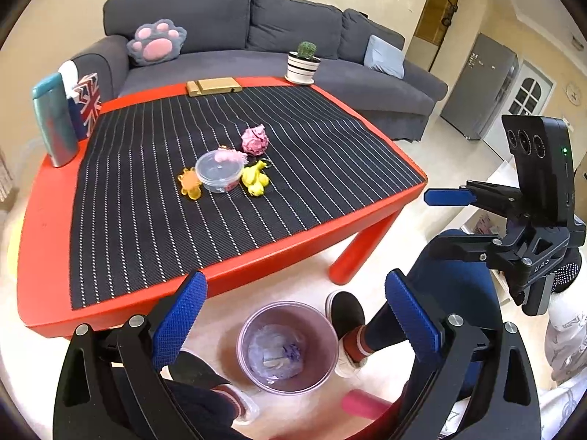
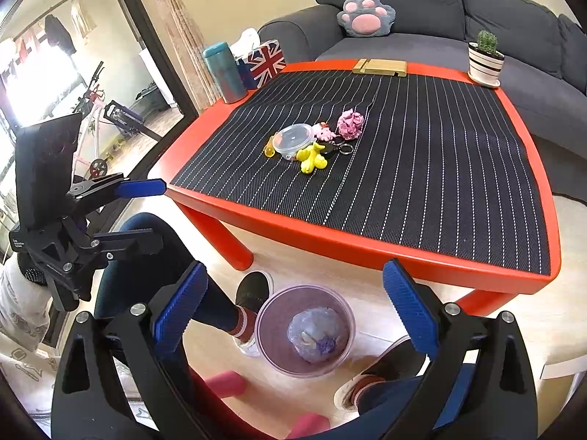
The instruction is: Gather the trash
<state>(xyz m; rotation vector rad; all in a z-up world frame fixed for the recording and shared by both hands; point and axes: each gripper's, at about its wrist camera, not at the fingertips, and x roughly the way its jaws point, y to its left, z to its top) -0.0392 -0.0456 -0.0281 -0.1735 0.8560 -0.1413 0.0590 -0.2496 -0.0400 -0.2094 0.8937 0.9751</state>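
Observation:
A crumpled pink paper ball point(image 1: 255, 140) point(image 2: 350, 124) lies mid-mat on the red table point(image 1: 44, 256) point(image 2: 367, 245). Beside it sits a clear lidded plastic tub point(image 1: 219, 170) point(image 2: 293, 139), ringed by a yellow toy point(image 1: 255, 179) point(image 2: 312, 159), an orange toy point(image 1: 190, 183) and a pink toy point(image 2: 324, 130). On the floor in front of the table stands a translucent bin point(image 1: 290, 311) point(image 2: 286, 304) holding crumpled pale wrapping point(image 1: 275, 352) point(image 2: 317, 333). My left gripper point(image 1: 295, 282) point(image 2: 157, 214) hangs open above the bin, nothing between its pads. My right gripper point(image 2: 295, 269) point(image 1: 445, 220) is open and empty too.
A person's legs and dark shoes point(image 1: 345, 311) point(image 2: 253, 289) flank the bin. A teal bottle point(image 1: 53, 124) and flag-print tissue box point(image 2: 266, 60) stand at the table's left corner, a gold box point(image 1: 214, 86) and potted cactus point(image 1: 302, 66) at the far edge. A grey sofa point(image 1: 220, 25) lies behind.

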